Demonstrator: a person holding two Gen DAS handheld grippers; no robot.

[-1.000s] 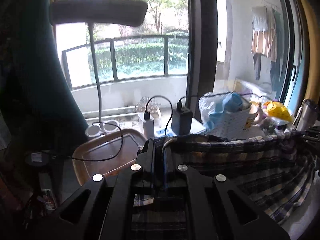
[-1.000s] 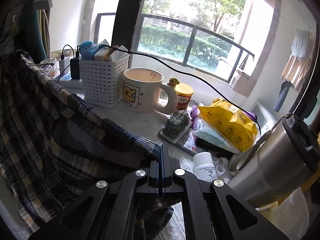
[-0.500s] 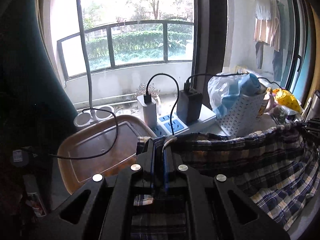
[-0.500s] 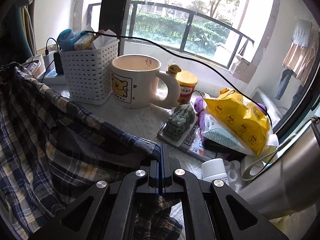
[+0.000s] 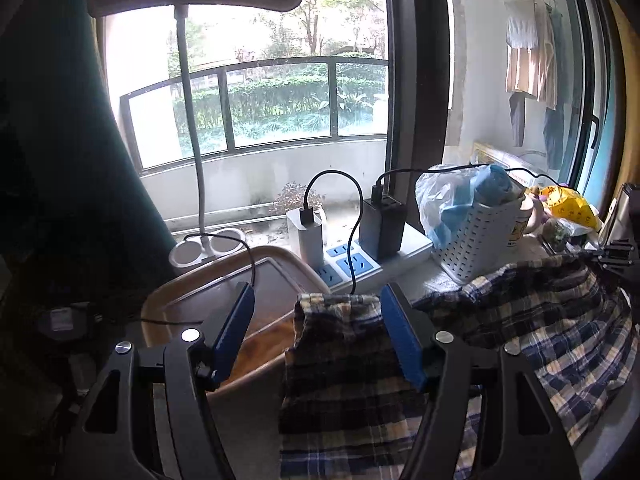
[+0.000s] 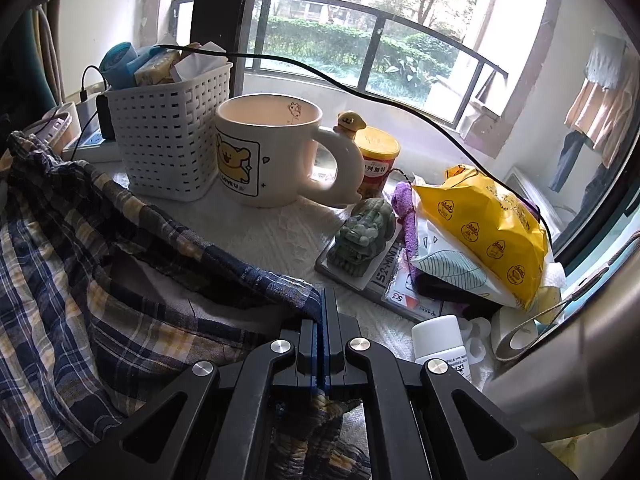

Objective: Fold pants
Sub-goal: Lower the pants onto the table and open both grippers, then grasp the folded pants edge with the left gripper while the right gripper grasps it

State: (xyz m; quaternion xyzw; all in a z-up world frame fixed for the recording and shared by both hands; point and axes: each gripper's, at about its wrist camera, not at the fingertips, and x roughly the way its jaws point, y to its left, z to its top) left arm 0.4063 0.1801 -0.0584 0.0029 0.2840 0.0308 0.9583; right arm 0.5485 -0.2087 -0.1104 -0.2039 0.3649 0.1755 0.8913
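Note:
The plaid pants (image 5: 520,332) in navy, cream and yellow lie on the table below the window sill. My left gripper (image 5: 316,304) is open; one corner of the pants (image 5: 340,320) sits loose between its blue pads, resting against the right pad (image 5: 400,340). My right gripper (image 6: 323,308) is shut on the pants' edge (image 6: 276,284), holding that end just above the table. The cloth (image 6: 80,260) sags to the left of it. In the left wrist view the right gripper (image 5: 616,252) shows at the far right, holding the other end.
A brown tray (image 5: 224,292), a power strip with chargers (image 5: 352,256) and a lamp base (image 5: 204,244) stand behind the left gripper. A white basket (image 6: 168,136), a bear mug (image 6: 268,152), a green figurine (image 6: 364,236), a yellow bag (image 6: 484,224) and a steel tumbler (image 6: 580,372) crowd the right.
My left gripper has opened and let go of the pants corner, which now rests between its pads. My right gripper stays shut on the cloth and has moved lower and nearer the mug.

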